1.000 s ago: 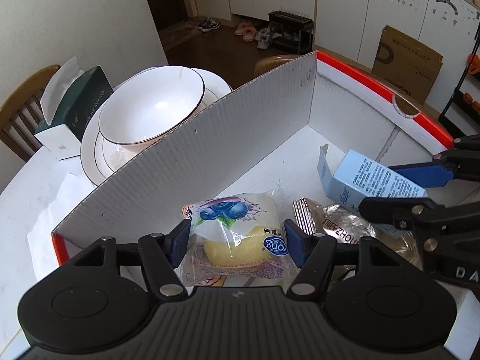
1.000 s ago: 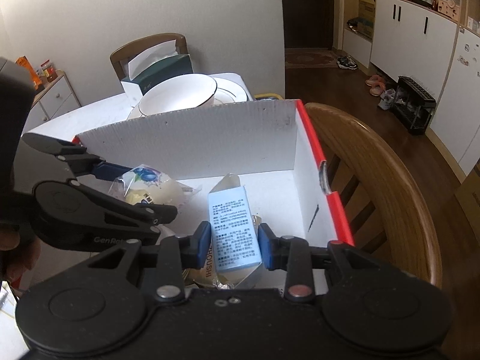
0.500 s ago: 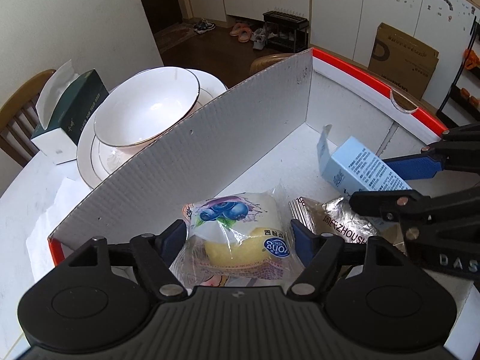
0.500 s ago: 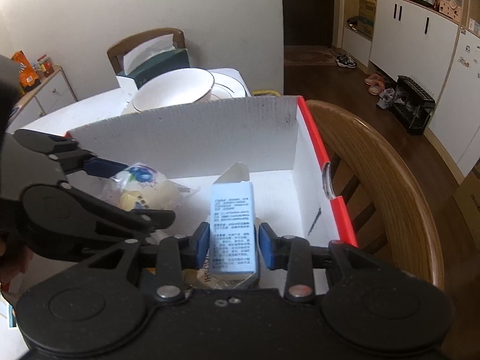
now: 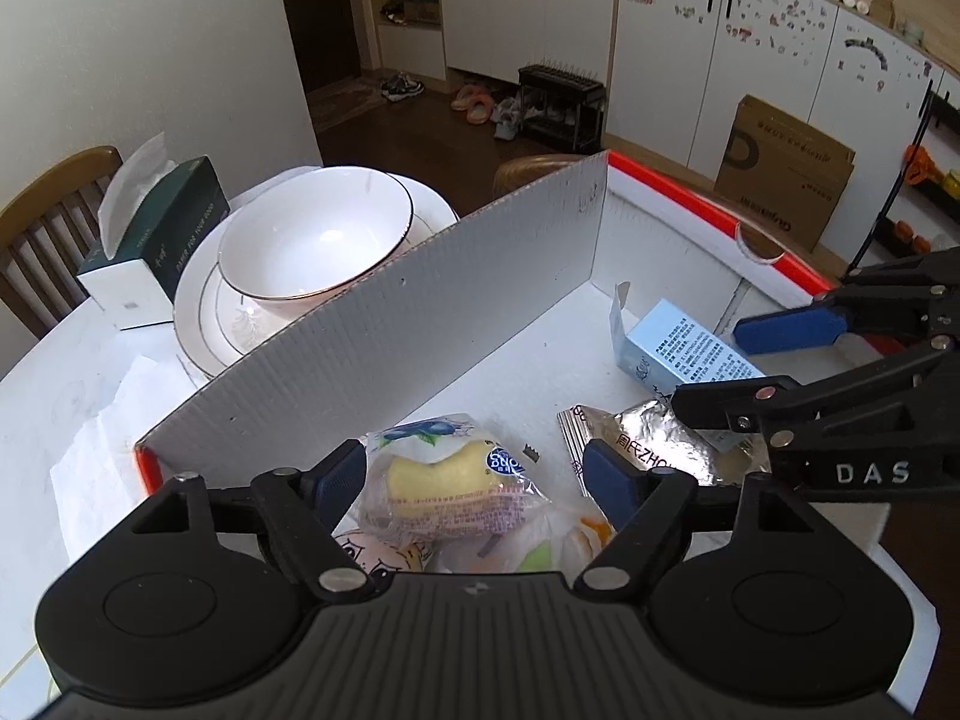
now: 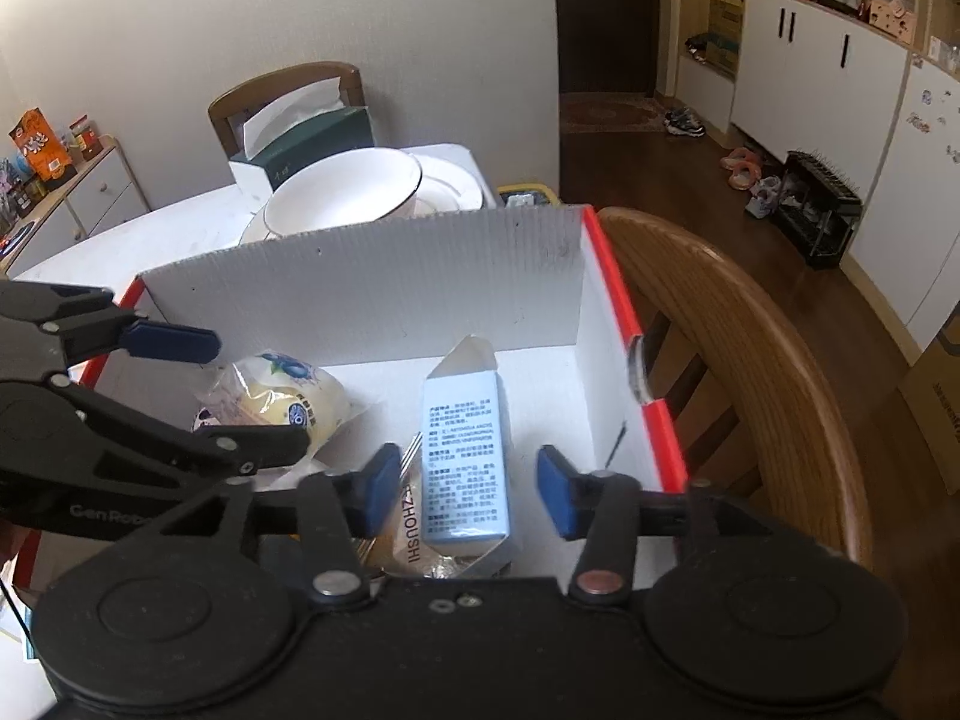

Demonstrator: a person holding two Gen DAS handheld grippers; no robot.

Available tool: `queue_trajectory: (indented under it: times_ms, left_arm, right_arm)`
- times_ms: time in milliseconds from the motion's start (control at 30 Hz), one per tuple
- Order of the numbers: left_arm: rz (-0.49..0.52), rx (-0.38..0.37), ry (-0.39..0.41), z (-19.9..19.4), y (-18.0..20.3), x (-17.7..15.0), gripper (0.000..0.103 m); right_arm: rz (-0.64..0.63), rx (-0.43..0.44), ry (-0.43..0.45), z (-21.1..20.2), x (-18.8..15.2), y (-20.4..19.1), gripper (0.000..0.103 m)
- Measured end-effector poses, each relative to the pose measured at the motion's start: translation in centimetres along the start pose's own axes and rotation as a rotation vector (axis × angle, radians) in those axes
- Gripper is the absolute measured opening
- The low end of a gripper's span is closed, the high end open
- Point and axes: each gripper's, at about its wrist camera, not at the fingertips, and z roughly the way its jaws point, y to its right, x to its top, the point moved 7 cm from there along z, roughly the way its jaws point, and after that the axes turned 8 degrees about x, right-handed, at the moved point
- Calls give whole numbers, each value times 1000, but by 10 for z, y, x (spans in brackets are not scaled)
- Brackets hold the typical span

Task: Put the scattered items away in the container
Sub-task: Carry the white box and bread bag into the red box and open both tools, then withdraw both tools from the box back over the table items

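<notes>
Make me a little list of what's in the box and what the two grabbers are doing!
container: white cardboard box with red rim
in box: bread packet, blue carton, foil packet
left gripper: jaws opening, packet between, pads clear
right gripper: jaws opening, carton between, pads clear
outside box: bowl on plates, tissue box

white red-edged box (image 5: 480, 324), pale blue carton (image 6: 465, 456), silver packet (image 5: 654, 444)

Two close wrist views angled down, from opposite sides, into one shared cardboard box (image 5: 384, 324).
</notes>
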Motion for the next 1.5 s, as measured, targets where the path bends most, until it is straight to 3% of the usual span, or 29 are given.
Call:
queue_trajectory:
  times_ms: [567,1233,1367,1500]
  left_arm:
    - [-42,-46,116,-58,-13,-14,79]
    - [-83,-56,218,-131,-77,-66,79]
    - [-88,-35,228,-142,-97,-83,79]
    - [-85,45,235,-149,-123,-105,79]
  right_arm:
    - [-14,11,45,-35,-1,-30,61]
    - [-52,45,80,-59,-17,-122,64]
    - [-59,55,70,-59,-26,-146,65]
    - [-61,69,65,-61,-37,-171,68]
